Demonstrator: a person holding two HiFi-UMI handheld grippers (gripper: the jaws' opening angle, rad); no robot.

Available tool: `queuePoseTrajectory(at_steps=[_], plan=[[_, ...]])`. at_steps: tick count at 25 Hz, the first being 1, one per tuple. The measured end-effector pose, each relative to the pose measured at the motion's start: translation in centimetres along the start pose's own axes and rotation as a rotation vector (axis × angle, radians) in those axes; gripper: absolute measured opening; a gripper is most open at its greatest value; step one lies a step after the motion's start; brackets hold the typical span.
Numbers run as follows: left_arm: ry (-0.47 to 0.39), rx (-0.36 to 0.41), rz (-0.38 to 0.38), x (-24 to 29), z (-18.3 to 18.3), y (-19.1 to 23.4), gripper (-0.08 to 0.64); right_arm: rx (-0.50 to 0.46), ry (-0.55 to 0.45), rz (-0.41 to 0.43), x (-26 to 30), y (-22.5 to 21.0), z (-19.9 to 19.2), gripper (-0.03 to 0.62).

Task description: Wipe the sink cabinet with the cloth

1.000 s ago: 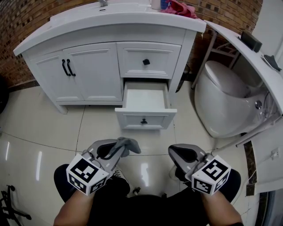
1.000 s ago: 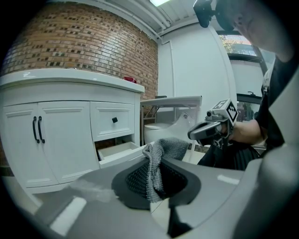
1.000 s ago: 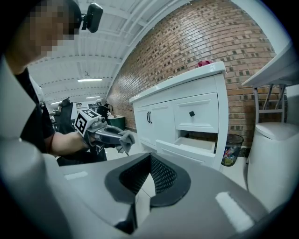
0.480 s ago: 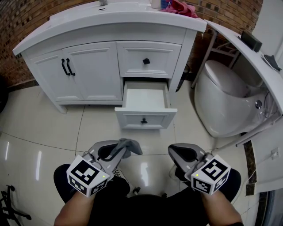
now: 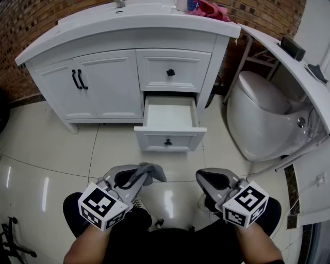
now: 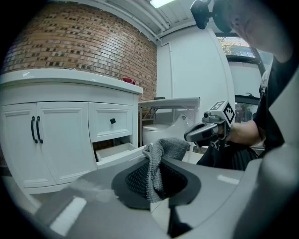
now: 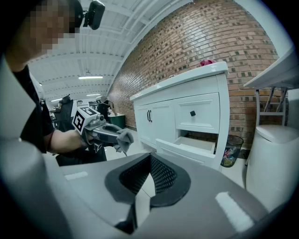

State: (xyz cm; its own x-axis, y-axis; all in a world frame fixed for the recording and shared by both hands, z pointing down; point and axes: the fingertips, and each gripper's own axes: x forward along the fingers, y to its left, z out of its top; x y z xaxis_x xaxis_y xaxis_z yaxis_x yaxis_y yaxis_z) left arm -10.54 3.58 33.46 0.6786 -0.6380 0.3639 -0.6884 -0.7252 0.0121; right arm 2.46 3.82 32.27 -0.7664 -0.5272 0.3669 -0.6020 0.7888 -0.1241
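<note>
Head view showed us standing back from the white sink cabinet (image 5: pixel 103 87), which stood against a brick wall (image 5: pixel 20 51) on a glossy tiled floor (image 5: pixel 51 149). A white toilet (image 5: pixel 263 116) sat just to the cabinet's right. The cabinet's lower right drawer (image 5: pixel 169 131) was pulled open, while the drawer above it and the two doors at the left were closed. A pink bundle (image 5: pixel 209 9) lay on the cabinet's top at the right end. We held both grippers low over the floor, side by side and well apart from the cabinet. Our left gripper (image 5: pixel 142 176) had its fingers clamped on the grey cloth (image 5: pixel 152 169), which bunched up past the tips. The left gripper view showed its weave pinched between the dark pads. Our right gripper (image 5: pixel 205 180) carried nothing, and the right gripper view showed its fingers closed together.
</note>
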Motion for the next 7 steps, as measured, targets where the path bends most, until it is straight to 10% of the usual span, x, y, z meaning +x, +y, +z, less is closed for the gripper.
queuePoseTrajectory(at_steps=[7], plan=[[0.002,0.008,-0.003,0.15,-0.01,-0.16,0.035,-0.006,0.005,0.003,0.03,0.01,-0.02,0.003]])
